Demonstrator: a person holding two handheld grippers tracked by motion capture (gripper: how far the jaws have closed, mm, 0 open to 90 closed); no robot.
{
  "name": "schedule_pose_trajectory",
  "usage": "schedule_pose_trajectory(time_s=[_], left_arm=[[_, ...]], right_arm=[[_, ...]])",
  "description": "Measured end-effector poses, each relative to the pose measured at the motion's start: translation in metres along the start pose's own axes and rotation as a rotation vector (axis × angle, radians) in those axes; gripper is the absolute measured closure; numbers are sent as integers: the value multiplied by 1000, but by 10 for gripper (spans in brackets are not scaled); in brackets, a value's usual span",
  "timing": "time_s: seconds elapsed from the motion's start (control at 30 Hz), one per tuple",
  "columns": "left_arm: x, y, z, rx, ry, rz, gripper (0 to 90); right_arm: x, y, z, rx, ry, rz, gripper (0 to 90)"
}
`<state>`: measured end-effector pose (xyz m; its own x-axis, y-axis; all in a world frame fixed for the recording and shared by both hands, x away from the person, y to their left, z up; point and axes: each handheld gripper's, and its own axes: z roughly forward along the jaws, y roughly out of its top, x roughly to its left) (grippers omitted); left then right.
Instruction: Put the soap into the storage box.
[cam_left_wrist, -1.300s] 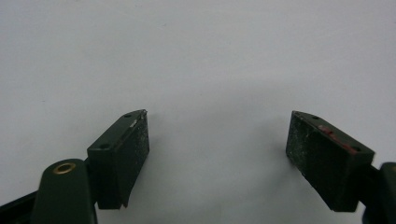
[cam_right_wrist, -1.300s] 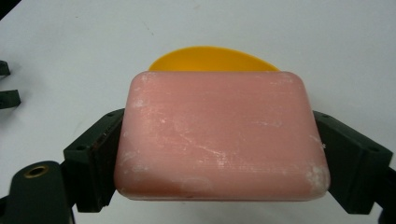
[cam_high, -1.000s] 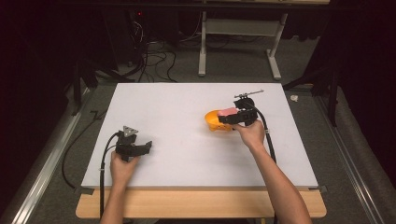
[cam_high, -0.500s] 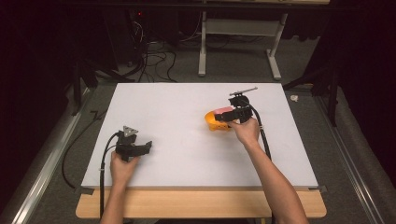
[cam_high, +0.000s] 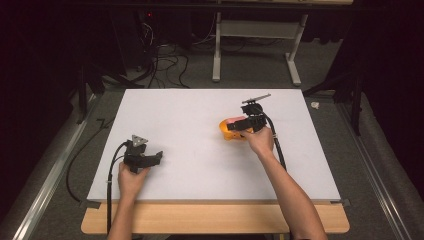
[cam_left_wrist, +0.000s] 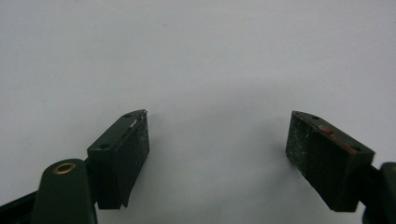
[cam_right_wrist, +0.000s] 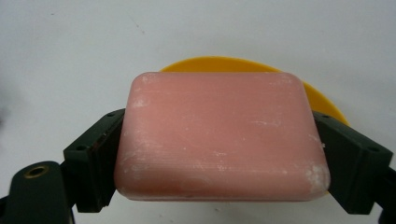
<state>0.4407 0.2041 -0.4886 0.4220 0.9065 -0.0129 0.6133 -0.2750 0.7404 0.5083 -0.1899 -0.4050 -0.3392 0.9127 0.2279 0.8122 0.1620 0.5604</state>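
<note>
A pink bar of soap (cam_right_wrist: 219, 135) sits clamped between the jaws of my right gripper (cam_right_wrist: 219, 156), which is shut on its two short ends. Just beyond and under the bar lies an orange dish (cam_right_wrist: 224, 64). In the high view my right gripper (cam_high: 236, 125) holds the soap (cam_high: 233, 120) over the orange dish (cam_high: 227, 133), right of the white board's middle. My left gripper (cam_high: 157, 156) rests at the board's near left. Its jaws stand wide apart in the left gripper view (cam_left_wrist: 217, 144) with only bare white surface between them.
The white board (cam_high: 190, 110) lies on a wooden table whose front edge (cam_high: 200, 220) shows below it. Cables (cam_high: 160, 65) and a metal frame leg (cam_high: 216, 55) are on the floor behind the board. A metal rail (cam_high: 45, 190) runs along the left.
My right gripper has shifted slightly to the left with the soap, staying over the orange dish. The left gripper has not moved.
</note>
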Motion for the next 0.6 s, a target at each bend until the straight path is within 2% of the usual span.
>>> schedule_pose_trajectory(time_s=[0.6], left_arm=[[0, 0, 0, 1, 0, 0, 218]], right_arm=[[0, 1, 11, 32, 6, 25, 135]])
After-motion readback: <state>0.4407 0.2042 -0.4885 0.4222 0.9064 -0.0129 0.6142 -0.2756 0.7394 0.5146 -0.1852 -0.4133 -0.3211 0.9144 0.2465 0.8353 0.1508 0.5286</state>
